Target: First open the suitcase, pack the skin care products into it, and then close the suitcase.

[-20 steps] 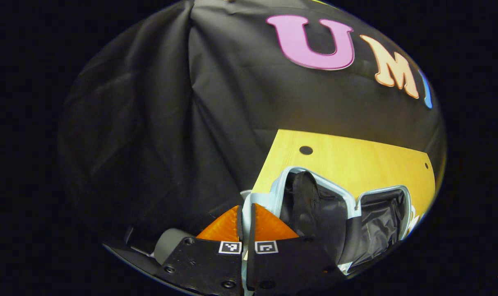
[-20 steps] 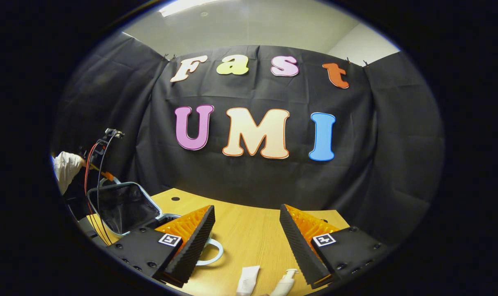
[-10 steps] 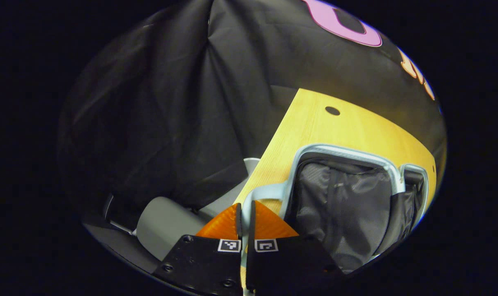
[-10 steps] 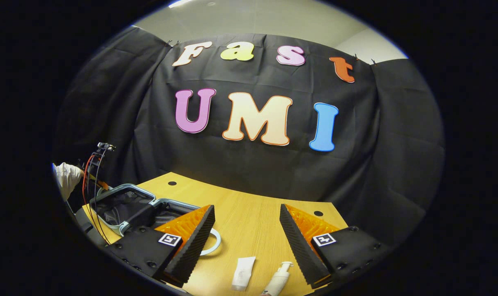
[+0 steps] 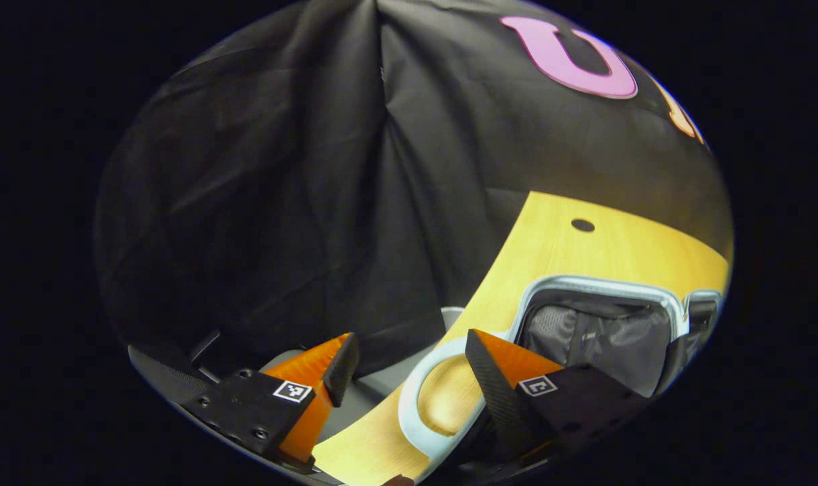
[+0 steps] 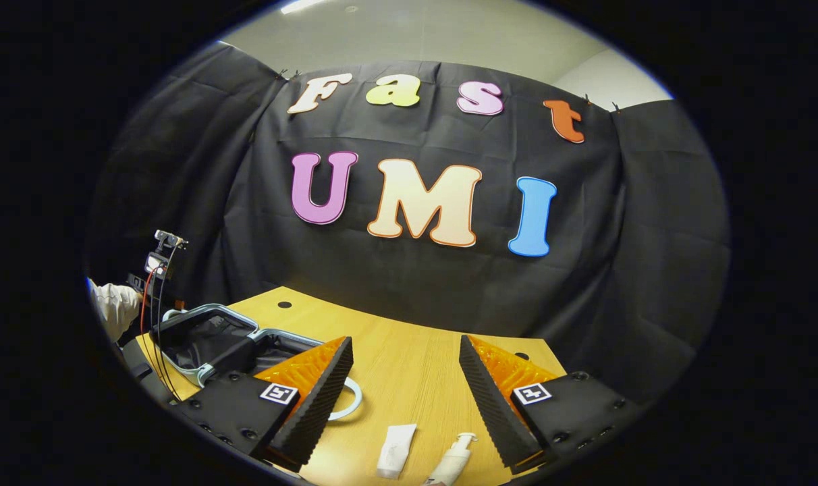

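Note:
The light blue suitcase (image 5: pixel 605 287) lies open on the wooden table (image 5: pixel 557 250), its dark lined lid (image 6: pixel 203 334) laid back flat. Its looped handle (image 5: pixel 416 398) rests on the table between the fingers of my left gripper (image 5: pixel 409 351), which is open with nothing in it. In the right gripper view the suitcase (image 6: pixel 274 337) sits at the left, with a gloved hand (image 6: pixel 112 307) behind it. My right gripper (image 6: pixel 405 354) is open above the table. A white tube (image 6: pixel 395 442) and a white pump bottle (image 6: pixel 449 459) lie just below it.
The table's left edge (image 5: pixel 497 290) drops off to a grey frame (image 5: pixel 375 391) and the black cloth. Two round holes (image 5: pixel 582 225) mark the tabletop. Bare wood (image 6: pixel 409 364) stretches between the suitcase and the products.
My left gripper has let go of the suitcase handle and opened. The lid has dropped from upright to flat. My right gripper has barely moved.

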Motion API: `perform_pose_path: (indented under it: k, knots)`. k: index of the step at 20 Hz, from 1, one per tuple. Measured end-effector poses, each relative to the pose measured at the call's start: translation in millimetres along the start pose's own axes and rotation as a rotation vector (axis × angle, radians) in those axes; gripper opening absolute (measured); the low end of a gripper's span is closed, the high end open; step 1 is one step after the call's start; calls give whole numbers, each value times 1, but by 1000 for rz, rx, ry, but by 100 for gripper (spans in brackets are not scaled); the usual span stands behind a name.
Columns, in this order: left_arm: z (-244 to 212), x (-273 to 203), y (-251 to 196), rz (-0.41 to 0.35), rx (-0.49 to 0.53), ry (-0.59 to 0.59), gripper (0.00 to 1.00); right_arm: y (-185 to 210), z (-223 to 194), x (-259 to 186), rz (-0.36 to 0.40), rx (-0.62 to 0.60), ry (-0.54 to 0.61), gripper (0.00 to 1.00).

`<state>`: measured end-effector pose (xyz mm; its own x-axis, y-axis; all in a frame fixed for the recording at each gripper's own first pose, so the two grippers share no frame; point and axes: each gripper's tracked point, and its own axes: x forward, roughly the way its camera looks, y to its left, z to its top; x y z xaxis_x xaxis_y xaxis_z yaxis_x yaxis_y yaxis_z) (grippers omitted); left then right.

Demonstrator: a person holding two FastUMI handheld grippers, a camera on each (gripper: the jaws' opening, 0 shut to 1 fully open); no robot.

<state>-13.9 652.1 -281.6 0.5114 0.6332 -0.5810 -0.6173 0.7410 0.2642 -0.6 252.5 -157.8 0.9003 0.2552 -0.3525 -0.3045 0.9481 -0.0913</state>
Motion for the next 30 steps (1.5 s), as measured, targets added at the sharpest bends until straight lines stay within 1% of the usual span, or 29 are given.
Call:
perform_pose_path:
  k: [2,4,6,10,12,14,15,17,19,20,22,25,27,30]
  knots:
    - [25,-26,-2,25,-2,-88,95,-7,9,-3,12,-2,-33,100]
    - [59,-66,-10,24,-5,-190,95,-17,15,-6,22,8,-65,100]
    - [92,-115,-28,5,-18,-294,95,-29,23,-6,35,30,-101,100]
    - [147,-213,-61,-44,-31,-447,94,-60,33,-5,60,85,-155,100]
    - [171,-258,-87,-70,-29,-526,94,-80,38,-6,70,102,-180,99]
    - [187,-308,-119,-118,-32,-596,94,-97,42,-7,86,112,-203,100]
    - [191,-330,-137,-140,-37,-624,94,-105,43,-9,95,120,-214,100]
    - [184,-369,-170,-209,-48,-667,94,-119,45,-11,117,143,-228,100]
    - [180,-407,-212,-274,-55,-683,94,-128,46,-17,150,172,-240,100]
    - [178,-423,-232,-312,-57,-689,94,-132,47,-18,153,182,-246,100]
    - [165,-449,-274,-403,-47,-688,94,-140,44,-19,140,189,-244,99]
    - [153,-478,-314,-520,-17,-689,94,-144,46,-22,97,198,-259,99]
    - [146,-486,-328,-569,4,-688,94,-142,46,-25,64,203,-265,99]
    - [136,-490,-340,-629,-9,-677,94,-136,43,-32,25,205,-265,99]
